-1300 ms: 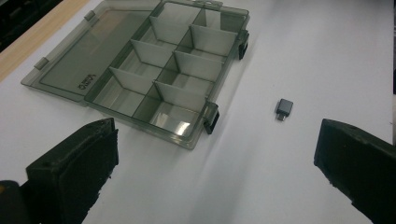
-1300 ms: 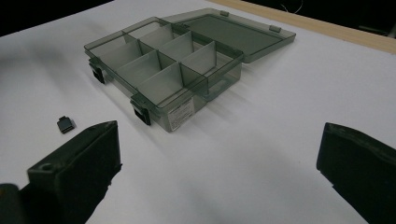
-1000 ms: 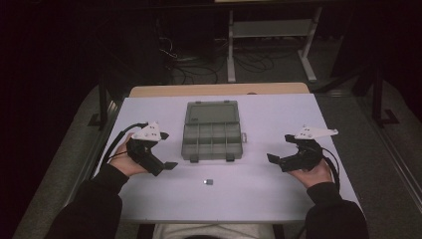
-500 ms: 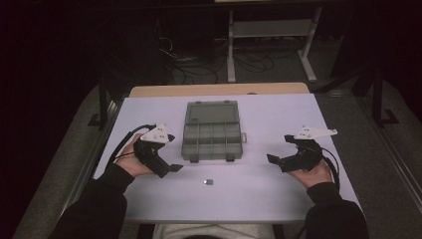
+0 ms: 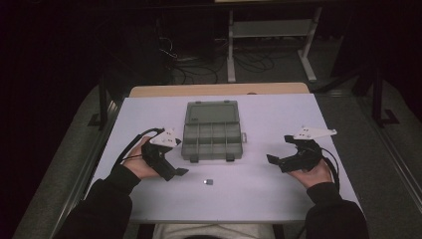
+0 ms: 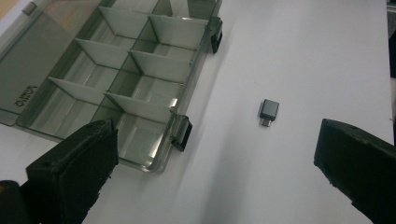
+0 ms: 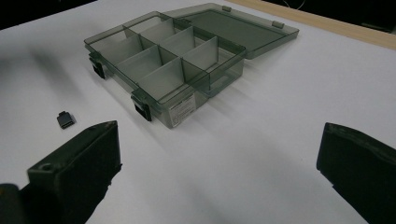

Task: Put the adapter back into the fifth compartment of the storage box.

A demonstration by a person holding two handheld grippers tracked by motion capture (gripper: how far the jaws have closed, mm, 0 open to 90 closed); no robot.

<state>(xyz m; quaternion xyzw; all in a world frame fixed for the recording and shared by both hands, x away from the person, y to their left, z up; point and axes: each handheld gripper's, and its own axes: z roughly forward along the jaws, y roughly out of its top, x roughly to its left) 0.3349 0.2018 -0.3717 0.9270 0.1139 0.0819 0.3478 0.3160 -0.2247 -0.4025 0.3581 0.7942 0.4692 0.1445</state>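
**Small adapter lay loose before the open organiser box**

At the left, the left gripper hovered over the white table with its jaws spread wide and nothing between them, just beside the box's near left corner. The smoky plastic organiser box sat mid-table, lid folded flat behind it; every divided compartment that could be seen was bare. Near its front edge, apart from it, lay the small grey adapter. In the left gripper view the adapter ran lengthwise up the frame, plug end toward the camera. At the right, the right gripper was equally released, well apart from the adapter.
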